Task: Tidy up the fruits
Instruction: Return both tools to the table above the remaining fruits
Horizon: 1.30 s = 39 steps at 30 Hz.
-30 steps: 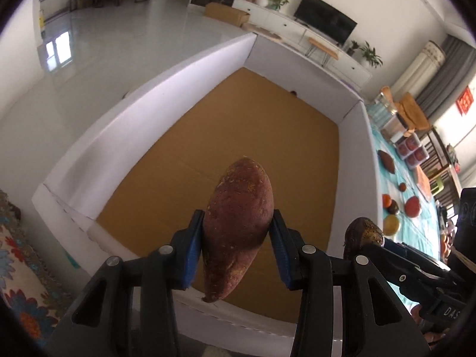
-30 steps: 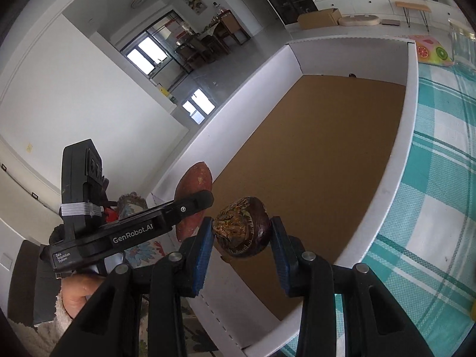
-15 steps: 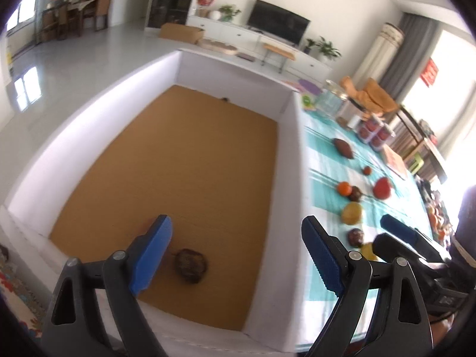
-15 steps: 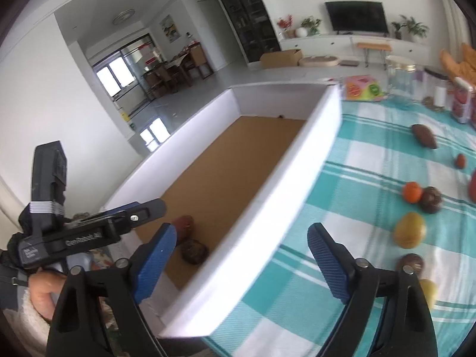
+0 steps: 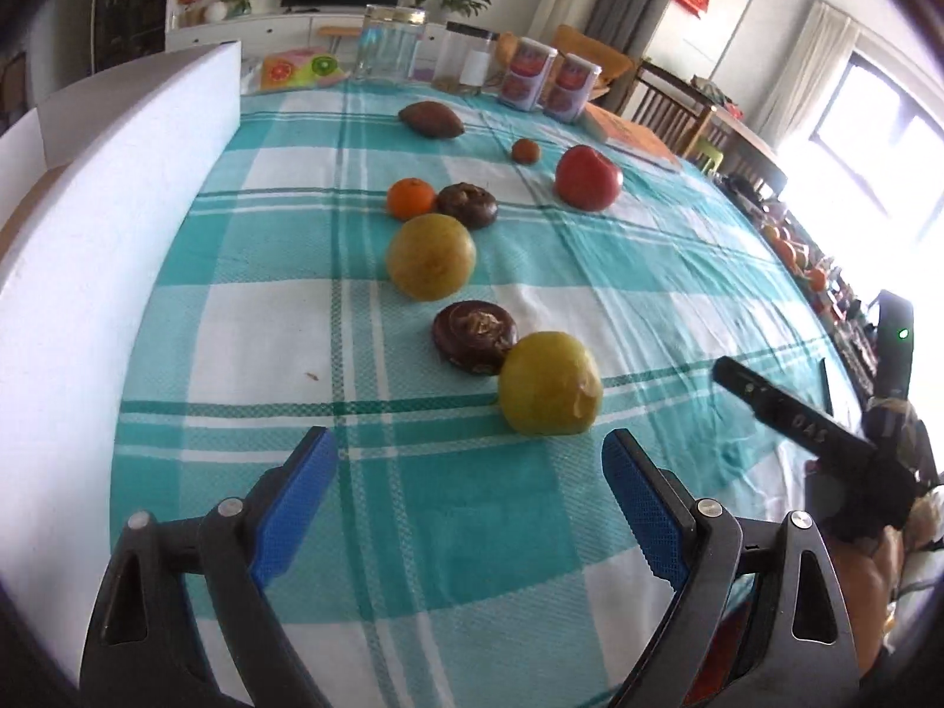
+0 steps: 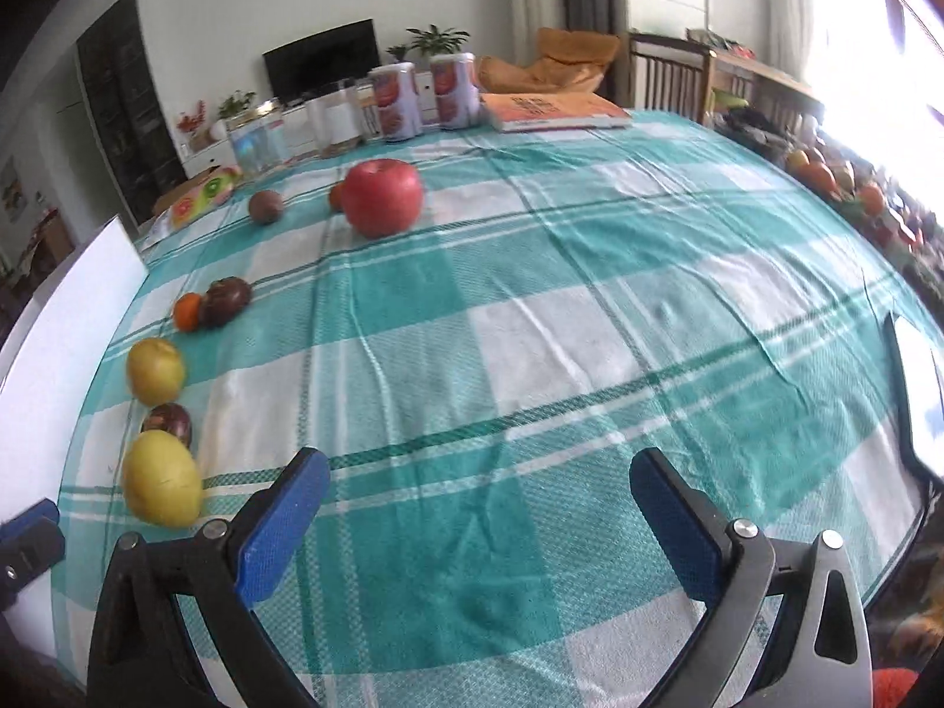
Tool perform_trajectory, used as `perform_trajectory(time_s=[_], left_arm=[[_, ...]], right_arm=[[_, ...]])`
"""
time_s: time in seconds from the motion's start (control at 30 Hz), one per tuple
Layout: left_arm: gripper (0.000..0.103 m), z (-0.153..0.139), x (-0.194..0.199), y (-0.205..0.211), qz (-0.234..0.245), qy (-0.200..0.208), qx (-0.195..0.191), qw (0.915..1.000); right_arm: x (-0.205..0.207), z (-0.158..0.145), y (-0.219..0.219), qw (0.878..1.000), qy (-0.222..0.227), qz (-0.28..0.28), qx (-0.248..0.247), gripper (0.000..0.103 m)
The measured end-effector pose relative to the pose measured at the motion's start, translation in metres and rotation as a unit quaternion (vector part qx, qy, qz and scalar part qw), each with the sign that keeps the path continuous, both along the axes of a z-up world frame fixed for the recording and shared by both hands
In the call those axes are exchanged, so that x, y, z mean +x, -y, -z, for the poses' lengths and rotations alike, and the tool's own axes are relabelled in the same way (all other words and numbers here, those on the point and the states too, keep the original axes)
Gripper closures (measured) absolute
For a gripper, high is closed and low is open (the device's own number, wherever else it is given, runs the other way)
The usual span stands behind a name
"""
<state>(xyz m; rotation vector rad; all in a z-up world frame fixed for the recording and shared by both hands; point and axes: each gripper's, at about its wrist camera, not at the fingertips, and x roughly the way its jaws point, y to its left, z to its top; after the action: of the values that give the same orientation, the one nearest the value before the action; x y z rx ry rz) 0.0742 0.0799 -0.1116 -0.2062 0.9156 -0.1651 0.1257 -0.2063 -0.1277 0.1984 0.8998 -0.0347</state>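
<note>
Both grippers are open and empty above the teal checked tablecloth (image 5: 413,531). My left gripper (image 5: 469,487) is just short of a yellow fruit (image 5: 550,383) that touches a dark brown fruit (image 5: 474,336). Beyond lie a second yellow fruit (image 5: 430,256), an orange (image 5: 411,198), another dark fruit (image 5: 467,205), a red apple (image 5: 588,177), a small orange fruit (image 5: 525,151) and a sweet potato (image 5: 430,118). My right gripper (image 6: 481,513) hovers over bare cloth; the fruits lie to its left, the red apple (image 6: 382,196) ahead.
The white box wall (image 5: 88,248) runs along the table's left side. Jars and cans (image 5: 543,82) and an orange book (image 5: 634,138) stand at the far edge. The right gripper's body (image 5: 814,430) is at the right in the left wrist view.
Both grippers let go of the sweet potato and the dark fruit into the box, then swung right from the box to face the fruits on the cloth.
</note>
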Motion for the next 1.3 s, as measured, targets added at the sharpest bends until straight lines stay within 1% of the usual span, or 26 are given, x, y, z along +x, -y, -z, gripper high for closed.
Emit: perform_trajectory(time_s=[0.07, 0.13, 0.27, 0.37, 0.47, 0.53, 0.93, 1.3], left_arm=[[0.011, 0.011, 0.006, -0.003, -0.008, 0.006, 0.024, 0.9997], [0.011, 0.019, 0.012, -0.009, -0.016, 0.008, 0.035, 0.9992], [0.011, 0.029, 0.018, -0.021, -0.027, 0.004, 0.041, 0.9988], [0.01, 0.03, 0.018, -0.022, -0.032, 0.013, 0.037, 0.9987], [0.008, 0.033, 0.017, -0.013, -0.02, 0.018, 0.067, 0.9974], [0.006, 0.034, 0.019, -0.01, -0.015, 0.014, 0.077, 0.9968], [0.004, 0.034, 0.02, -0.011, -0.009, 0.014, 0.072, 0.9972], [0.004, 0.035, 0.02, -0.011, -0.009, 0.013, 0.075, 0.9971]], right_arm=[[0.001, 0.001, 0.002, 1.0, 0.004, 0.01, -0.004, 0.002], [0.001, 0.007, 0.002, 1.0, 0.002, 0.013, -0.008, 0.002], [0.009, 0.022, -0.004, 1.0, -0.019, 0.013, -0.01, 0.002], [0.01, 0.025, -0.005, 1.0, -0.018, 0.012, -0.015, 0.001], [0.009, 0.026, -0.007, 1.0, -0.019, 0.011, -0.02, 0.0], [0.01, 0.026, -0.009, 0.999, -0.021, 0.01, -0.028, 0.0], [0.011, 0.028, -0.015, 0.998, -0.031, 0.008, -0.052, 0.0], [0.013, 0.028, -0.017, 0.997, -0.045, 0.004, -0.058, 0.0]])
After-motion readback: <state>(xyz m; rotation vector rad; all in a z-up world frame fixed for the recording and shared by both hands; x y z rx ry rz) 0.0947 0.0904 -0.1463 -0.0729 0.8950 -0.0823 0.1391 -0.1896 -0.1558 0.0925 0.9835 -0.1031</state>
